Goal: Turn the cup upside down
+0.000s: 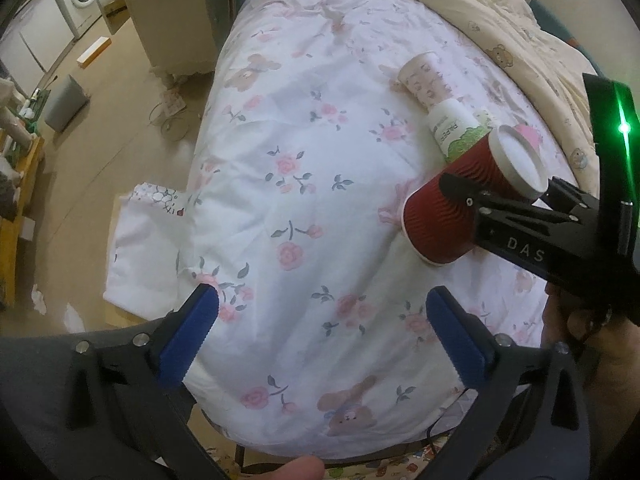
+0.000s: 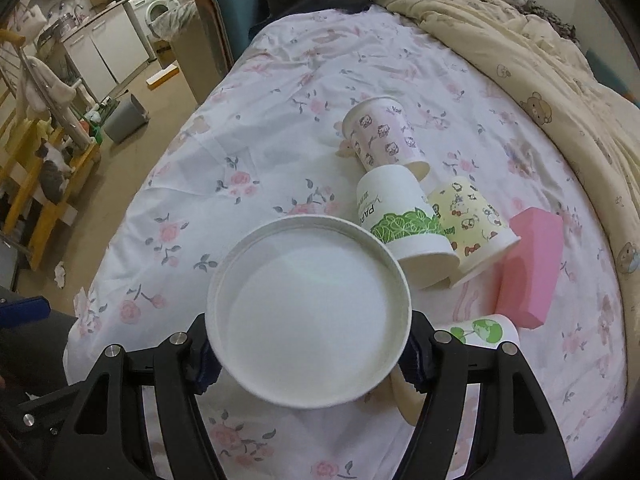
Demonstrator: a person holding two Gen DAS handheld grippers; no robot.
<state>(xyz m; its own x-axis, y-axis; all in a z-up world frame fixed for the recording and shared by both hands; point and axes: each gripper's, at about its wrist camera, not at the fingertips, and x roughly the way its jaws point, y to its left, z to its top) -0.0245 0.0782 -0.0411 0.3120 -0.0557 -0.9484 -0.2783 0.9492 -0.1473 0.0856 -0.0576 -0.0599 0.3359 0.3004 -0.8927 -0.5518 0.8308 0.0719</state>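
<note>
The left tongs (image 1: 322, 334) have matte black arms with triangular cut-outs, silver round-headed screws at the joints, and ribbed blue pads (image 1: 188, 340) with a toothed edge on their inner faces. The right tongs (image 2: 308, 354) are built the same, black with silver screws and dark blue toothed pads (image 2: 416, 364); seen from the left wrist view, their body carries pale letters "DAS", small screws, and a black curved housing with a bright green light. Bare skin of the right hand (image 1: 576, 320) shows under that body, and a fingertip (image 1: 292, 470) pokes in at the bottom edge.
</note>
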